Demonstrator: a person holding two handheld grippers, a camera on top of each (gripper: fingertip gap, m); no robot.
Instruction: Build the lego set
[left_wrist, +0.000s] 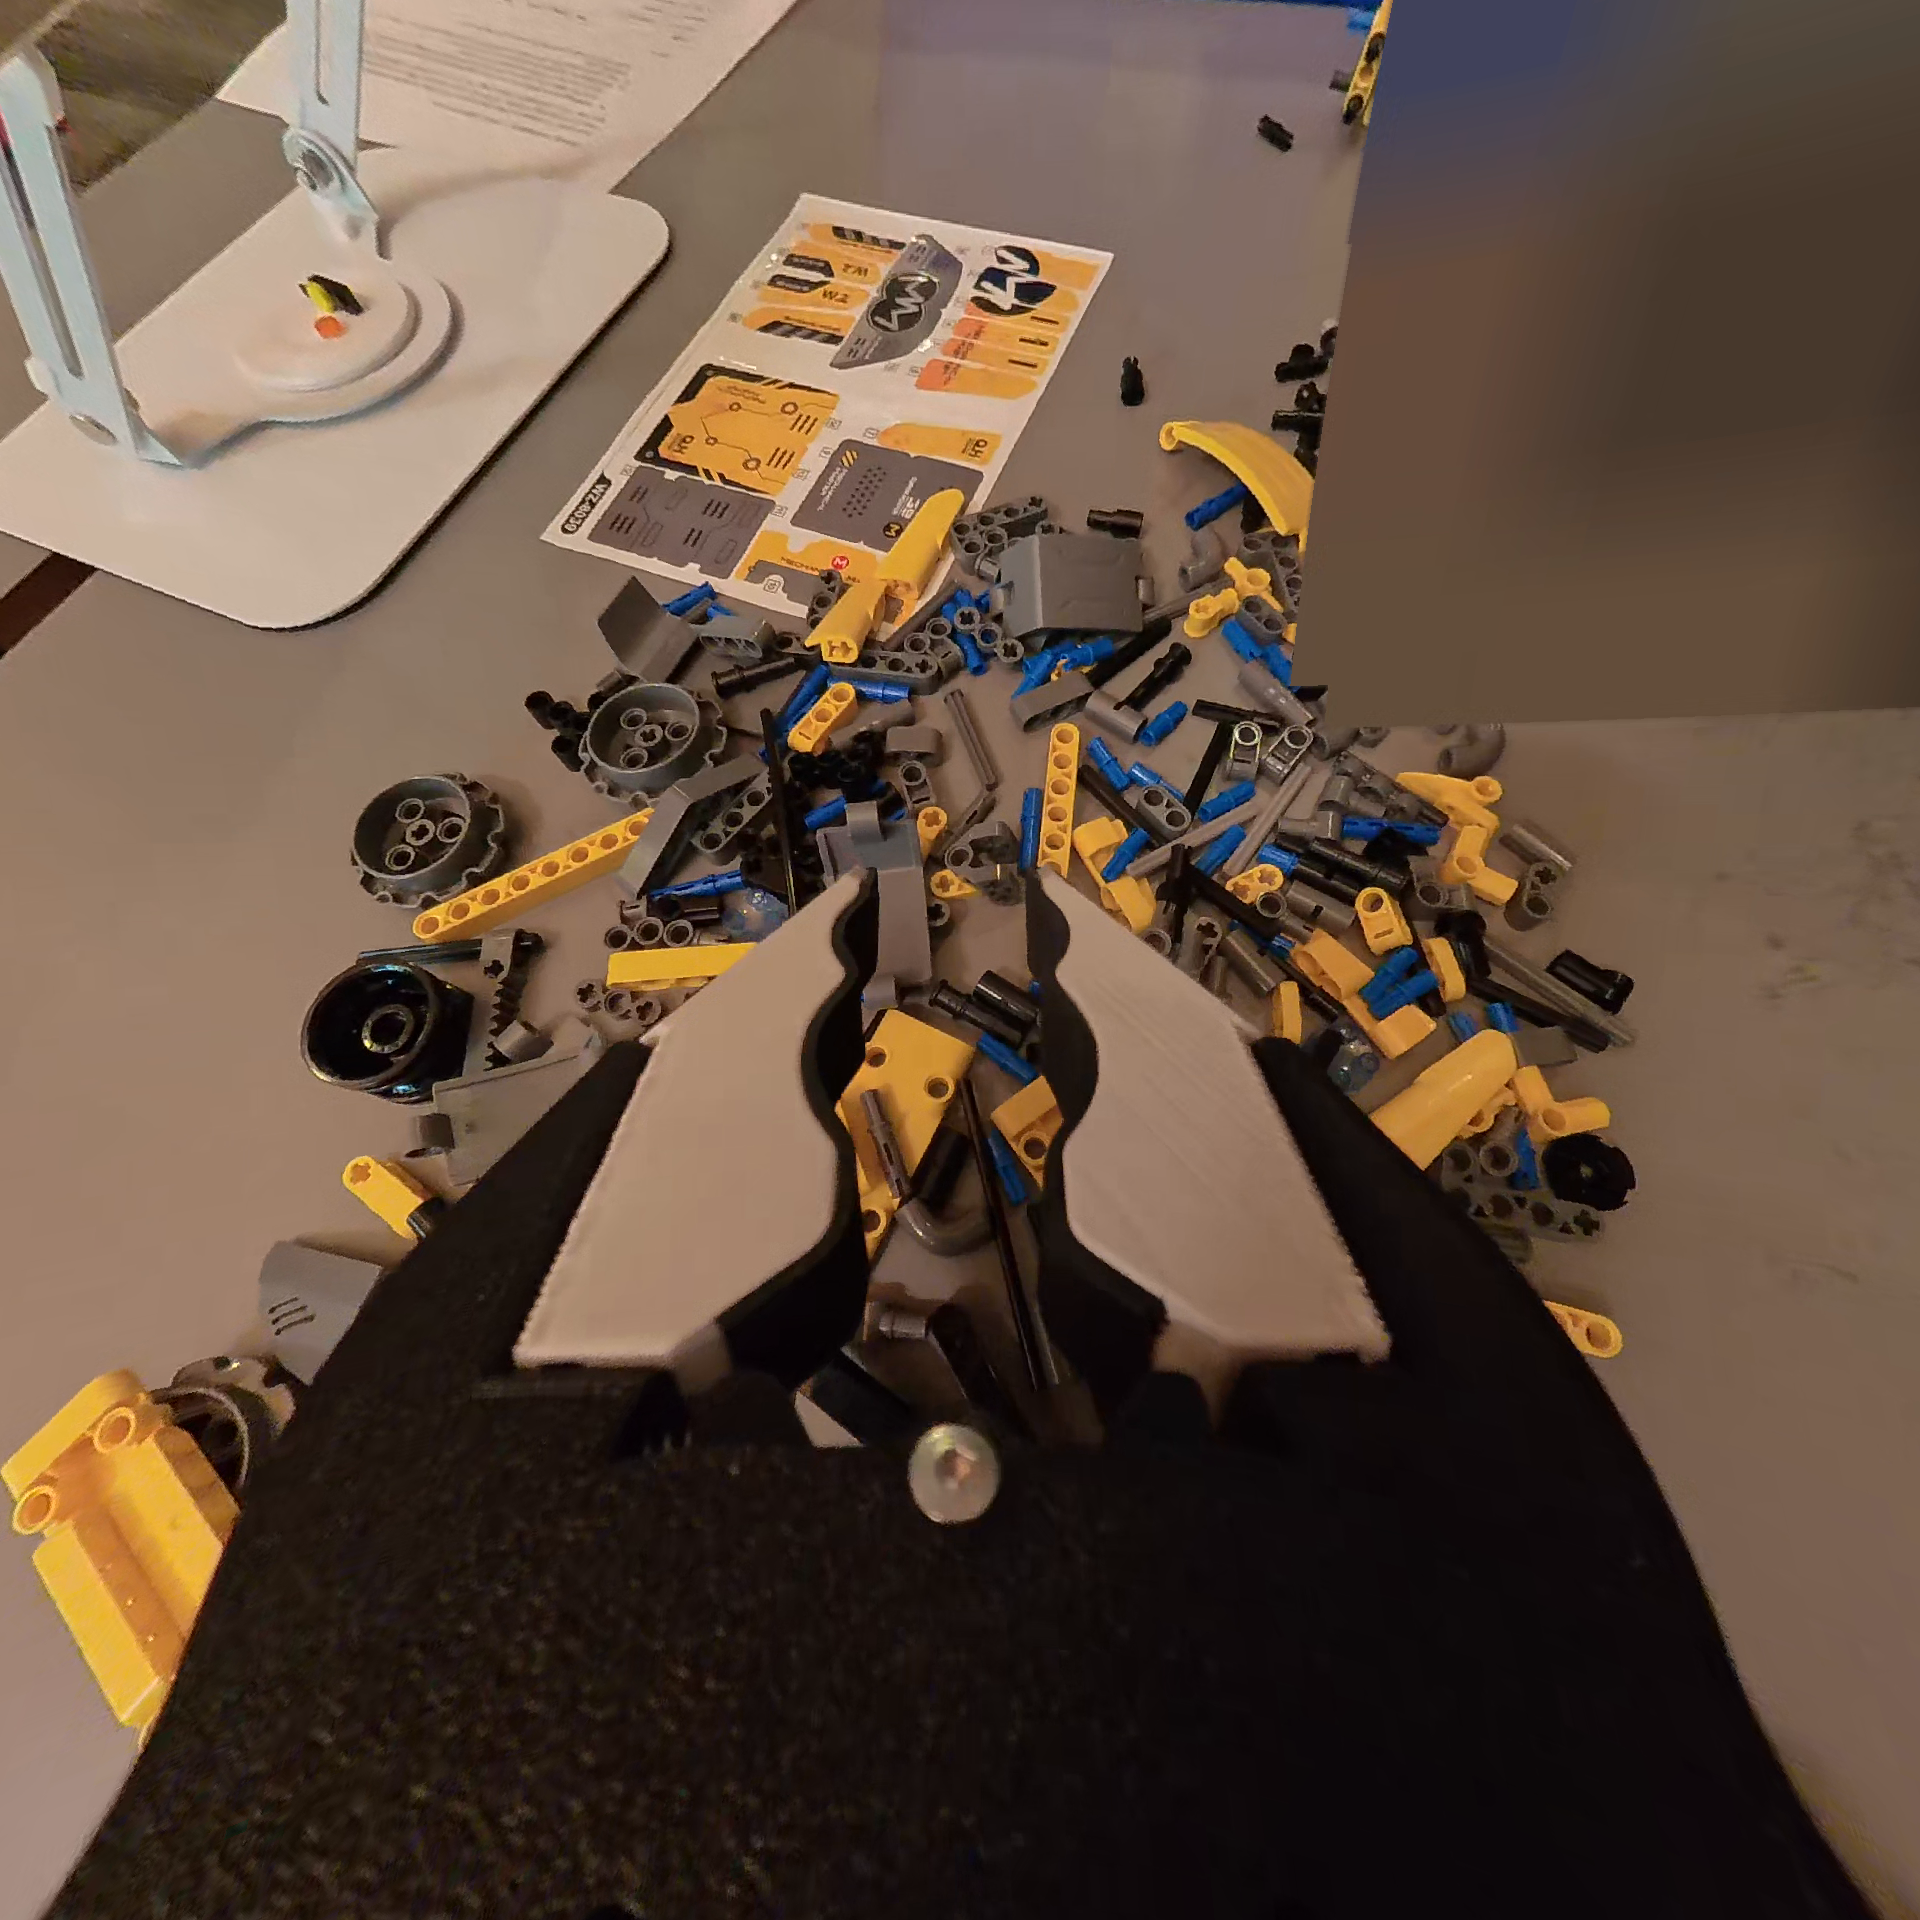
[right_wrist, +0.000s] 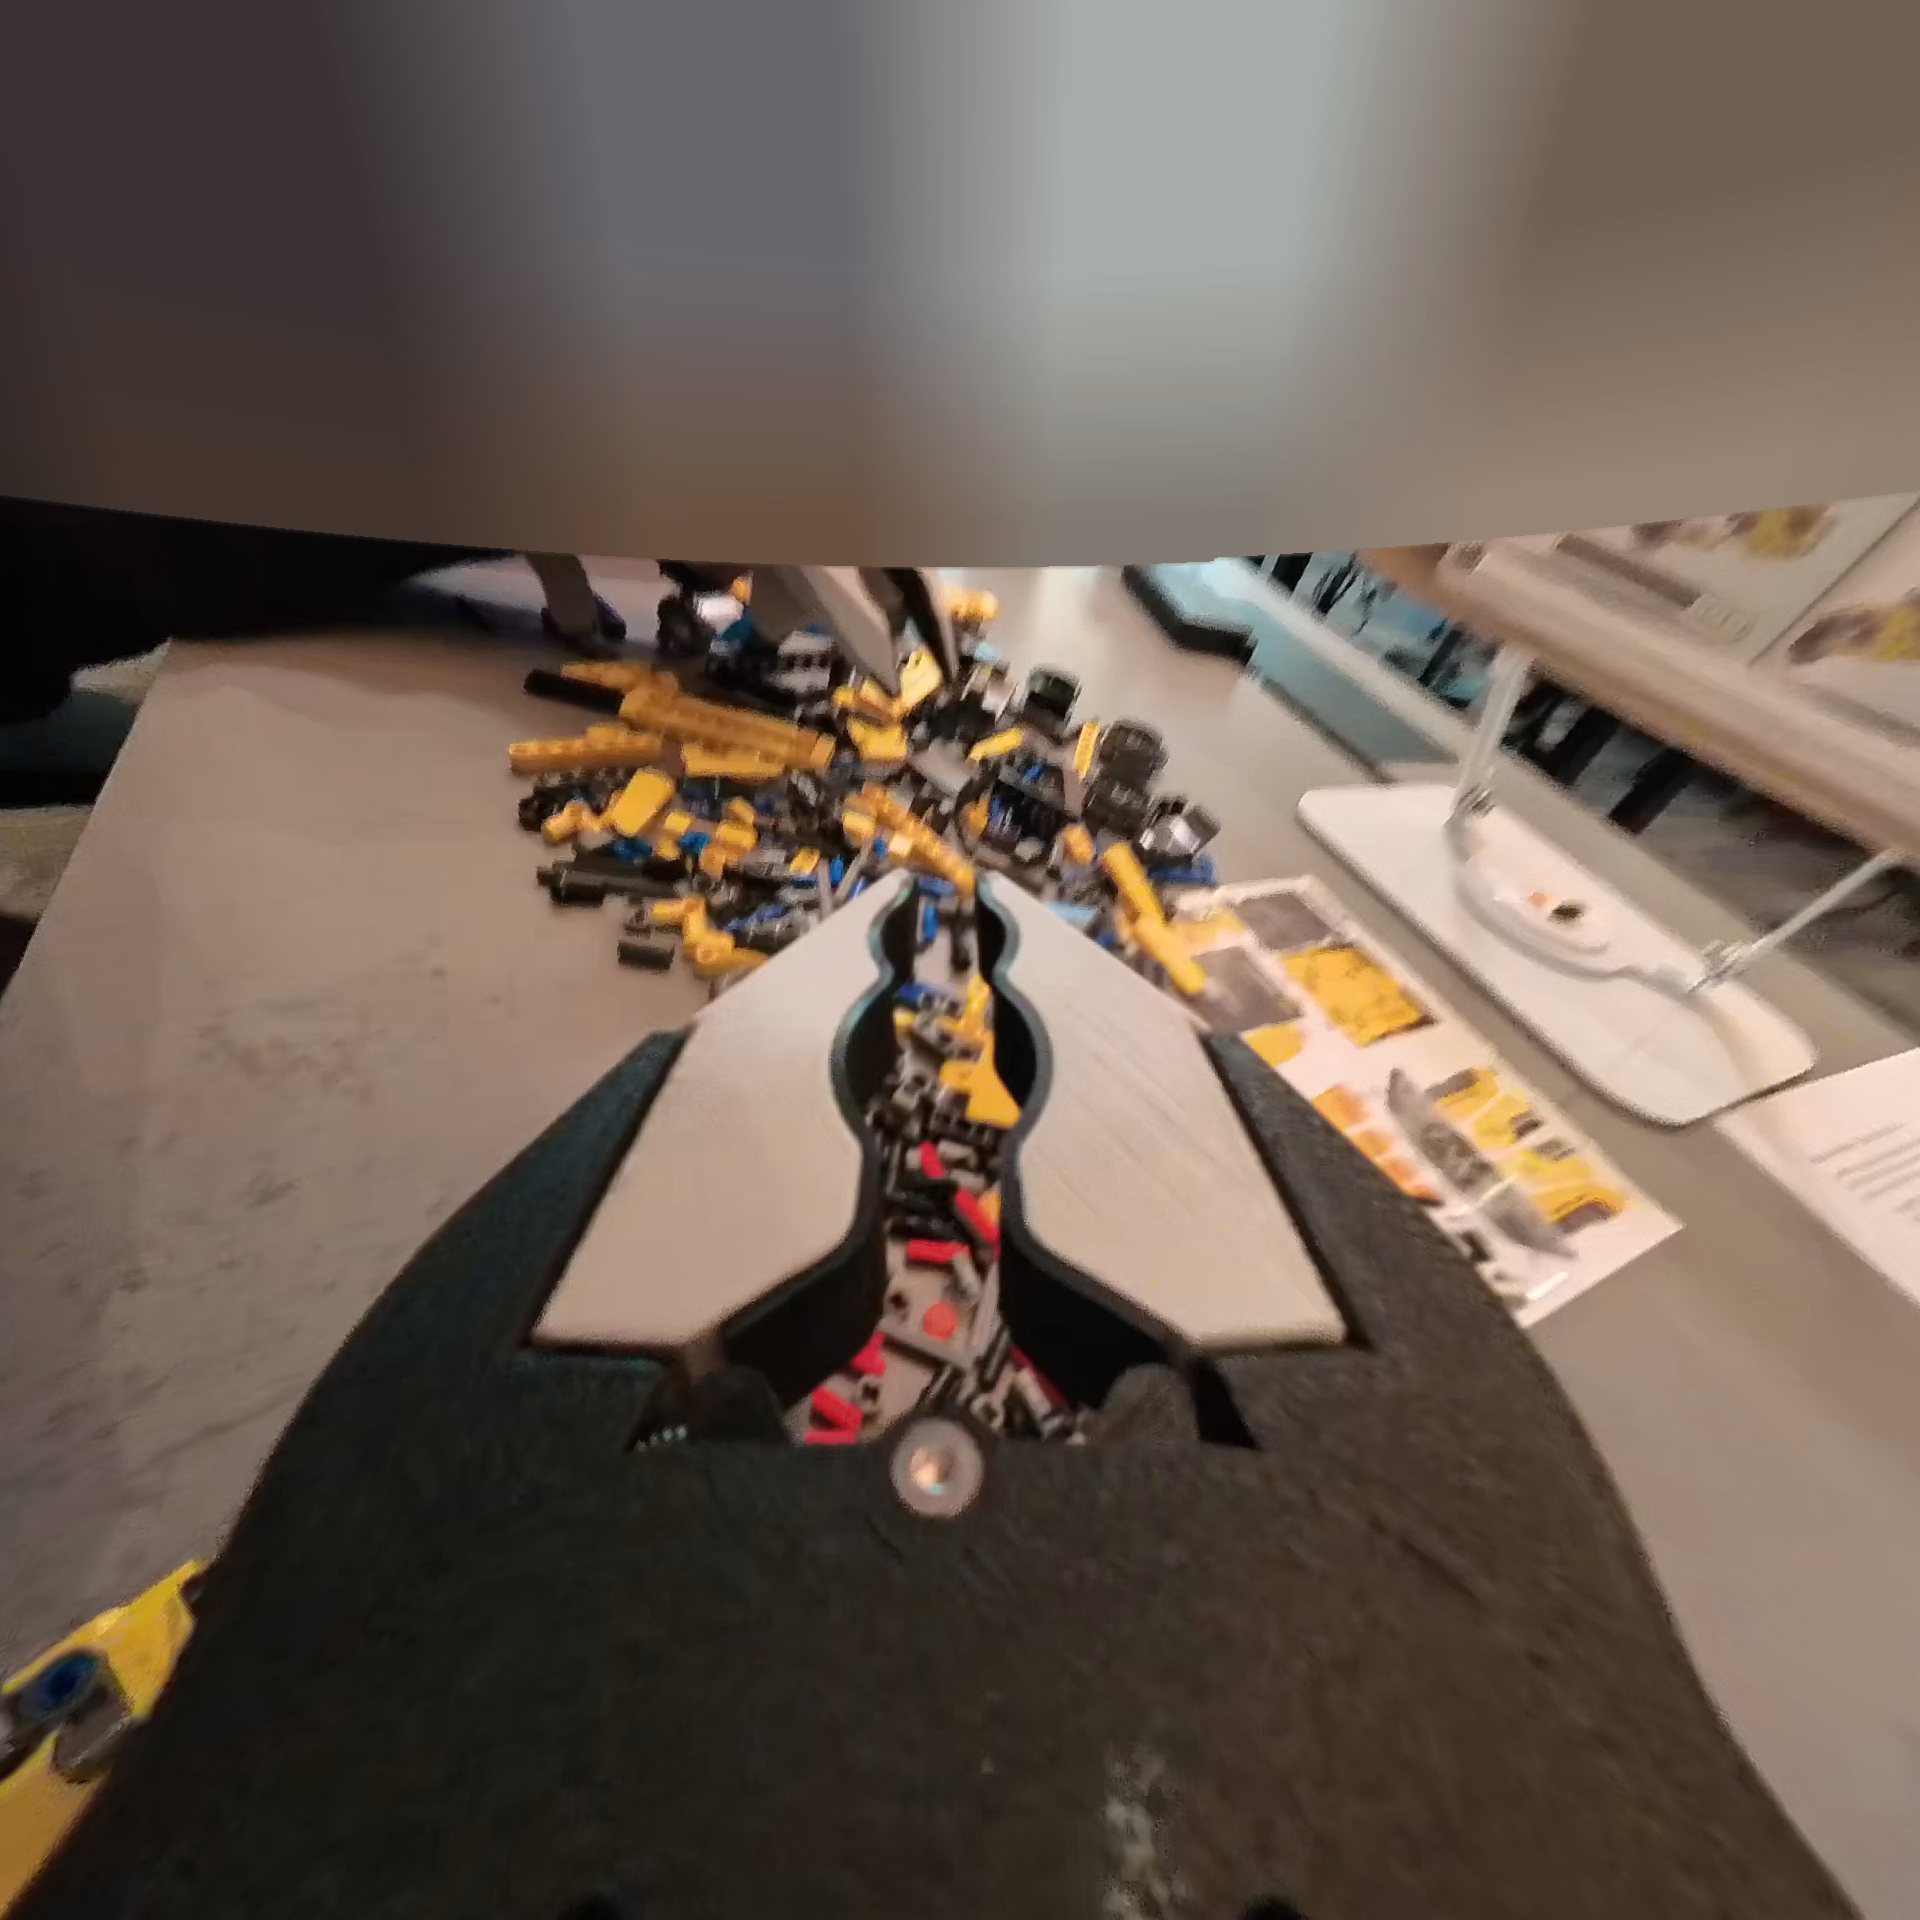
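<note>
The left wrist camera sits just behind the left gripper (left_wrist: 945, 883) and looks steeply down on the pile of building pieces (left_wrist: 1039, 831) from close by, with the sticker sheet (left_wrist: 831, 416) beyond the pile and the white stand base (left_wrist: 312, 499) farther left. The right wrist camera rides behind the right gripper (right_wrist: 948, 883), lower and flatter, facing the same pile (right_wrist: 831, 790) on the counter (right_wrist: 260, 987); here the sheet (right_wrist: 1403, 1091) and base (right_wrist: 1558, 935) lie right of it. This view is blurred.
</note>
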